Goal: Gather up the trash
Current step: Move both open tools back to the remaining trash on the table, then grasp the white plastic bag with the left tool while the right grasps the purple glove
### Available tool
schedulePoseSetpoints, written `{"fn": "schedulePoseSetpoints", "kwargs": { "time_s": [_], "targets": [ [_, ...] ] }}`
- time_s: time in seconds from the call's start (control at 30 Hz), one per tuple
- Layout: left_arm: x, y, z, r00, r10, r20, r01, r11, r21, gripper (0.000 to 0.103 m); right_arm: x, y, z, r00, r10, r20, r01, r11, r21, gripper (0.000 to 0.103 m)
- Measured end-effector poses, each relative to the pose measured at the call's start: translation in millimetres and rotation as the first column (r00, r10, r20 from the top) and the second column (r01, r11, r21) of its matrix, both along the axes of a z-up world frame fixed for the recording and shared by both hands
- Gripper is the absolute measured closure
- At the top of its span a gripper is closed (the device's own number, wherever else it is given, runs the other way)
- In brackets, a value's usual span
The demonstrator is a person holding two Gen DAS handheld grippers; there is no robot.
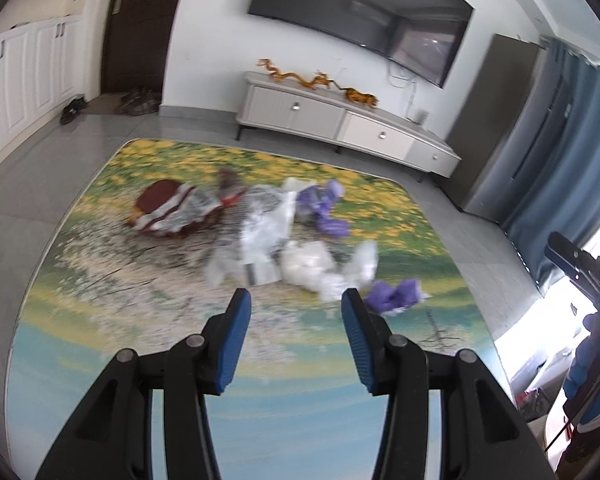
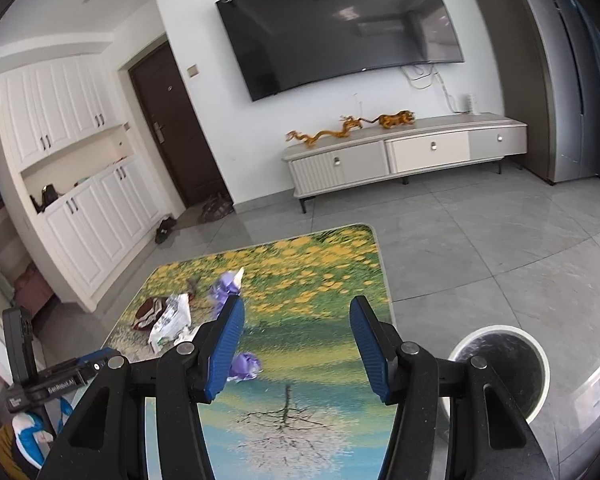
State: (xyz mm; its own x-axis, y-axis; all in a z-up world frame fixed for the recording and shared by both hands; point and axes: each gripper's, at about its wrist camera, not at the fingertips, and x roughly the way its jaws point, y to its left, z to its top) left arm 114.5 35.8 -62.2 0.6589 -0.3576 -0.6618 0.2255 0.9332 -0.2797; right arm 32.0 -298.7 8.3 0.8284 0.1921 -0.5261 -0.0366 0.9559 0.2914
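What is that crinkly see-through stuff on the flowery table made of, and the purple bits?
The crumpled clear wrappers look like thin glossy plastic film: the table shows through and the folds shine. The scrunched purple pieces look like soft plastic or foil wrapping; the blur leaves that open. The flower-printed table top looks smooth and glossy.
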Motion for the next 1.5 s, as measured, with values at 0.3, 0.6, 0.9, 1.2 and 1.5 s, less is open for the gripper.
{"fn": "schedulePoseSetpoints", "kwargs": {
  "time_s": [0.3, 0.6, 0.9, 1.2, 1.5],
  "targets": [
    [-0.2, -4.5, -13.0, 0.998, -0.055, -0.027, 0.054, 0.998, -0.03, 0.058, 13.4, 16.1, -25.1, 0.996, 0.063, -0.061, -0.062, 0.998, 0.003, 0.05],
    [7.6, -42.0, -21.0, 0.984, -0.172, -0.042, 0.171, 0.985, -0.023, 0.059, 28.9, 23.7, -54.1, 0.984, 0.129, -0.123, -0.125, 0.991, 0.042, 0.05],
    [31.5, -65.2, -35.5, 0.985, -0.145, -0.09, 0.148, 0.989, 0.027, 0.059, 58.0, 42.5, -91.0, 0.95, 0.239, -0.202, -0.223, 0.969, 0.102, 0.05],
    [51.0, -79.7, -49.0, 0.986, -0.116, -0.122, 0.124, 0.99, 0.067, 0.059, 88.2, 64.3, -112.3, 0.913, 0.339, -0.227, -0.317, 0.94, 0.129, 0.05],
    [62.8, -87.1, -57.0, 0.981, -0.123, -0.148, 0.131, 0.99, 0.047, 0.059, 92.0, 59.3, -127.8, 0.892, 0.384, -0.24, -0.349, 0.92, 0.178, 0.072]
  ]
}}
